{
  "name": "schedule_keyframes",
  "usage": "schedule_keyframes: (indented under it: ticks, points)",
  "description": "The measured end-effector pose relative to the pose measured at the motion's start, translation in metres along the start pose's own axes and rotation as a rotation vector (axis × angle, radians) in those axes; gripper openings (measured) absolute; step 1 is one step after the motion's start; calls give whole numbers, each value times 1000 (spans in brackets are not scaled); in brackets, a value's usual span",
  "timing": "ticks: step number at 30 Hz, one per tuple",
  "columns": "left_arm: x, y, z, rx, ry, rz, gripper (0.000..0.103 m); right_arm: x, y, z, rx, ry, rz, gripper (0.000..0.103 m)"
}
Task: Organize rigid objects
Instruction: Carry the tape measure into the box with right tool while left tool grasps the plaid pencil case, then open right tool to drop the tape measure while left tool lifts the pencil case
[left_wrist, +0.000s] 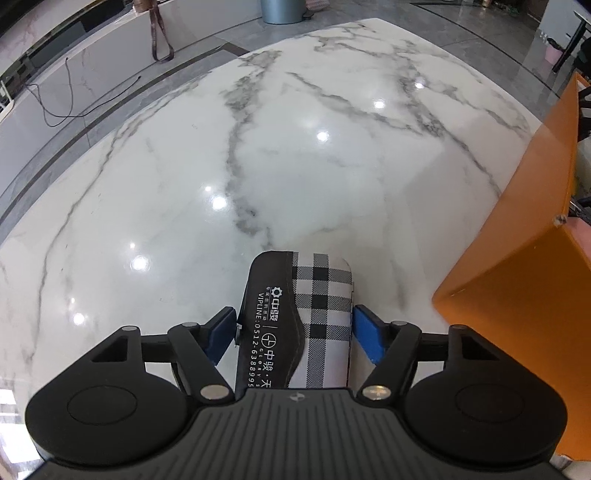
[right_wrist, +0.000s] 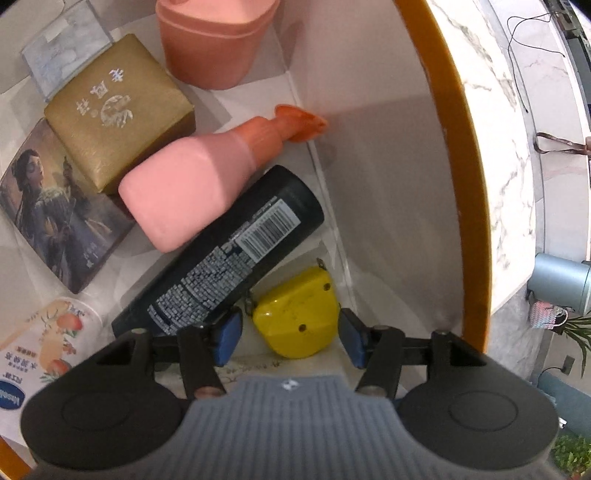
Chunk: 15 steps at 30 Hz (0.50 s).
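Observation:
A glasses case (left_wrist: 317, 295), black-and-white plaid with a black printed flap, sits between the blue pads of my left gripper (left_wrist: 294, 334), which press its two sides just above the marble table (left_wrist: 295, 147). In the right wrist view, a yellow tape measure (right_wrist: 295, 317) lies on the floor of the orange-rimmed box (right_wrist: 469, 184), in the corner by its white wall. My right gripper (right_wrist: 290, 338) straddles the tape measure with its jaws open, and a gap shows at the left pad.
The box also holds a black bottle (right_wrist: 229, 251), a pink pump bottle (right_wrist: 184, 188), a gold carton (right_wrist: 118, 110), a picture box (right_wrist: 62, 206), a pink tub (right_wrist: 214, 40) and a peach-print pack (right_wrist: 48, 339). The box's orange outer wall (left_wrist: 517, 295) stands right of the left gripper.

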<state>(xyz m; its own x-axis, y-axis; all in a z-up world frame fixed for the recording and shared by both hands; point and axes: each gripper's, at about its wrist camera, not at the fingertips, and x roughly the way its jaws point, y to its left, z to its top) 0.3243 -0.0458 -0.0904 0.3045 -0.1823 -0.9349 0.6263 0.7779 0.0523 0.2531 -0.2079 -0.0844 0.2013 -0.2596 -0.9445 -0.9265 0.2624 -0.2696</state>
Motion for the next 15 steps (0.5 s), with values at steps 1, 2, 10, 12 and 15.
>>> schedule_keyframes:
  ticks: [1, 2, 10, 12, 15]
  points:
    - [0, -1, 0, -5, 1, 7, 79, 0, 3, -1, -1, 2, -6, 61]
    - [-1, -2, -1, -11, 1, 14, 79, -2, 4, -1, -1, 2, -14, 62]
    - [-8, -19, -12, -55, -19, 112, 78, -13, 22, -6, 81, -13, -159, 71]
    - [-11, -21, -18, -76, -28, 128, 78, -18, 28, -7, 112, -20, -206, 71]
    - [-21, -23, -26, -102, -54, 139, 78, -28, 35, -7, 160, -29, -261, 71]
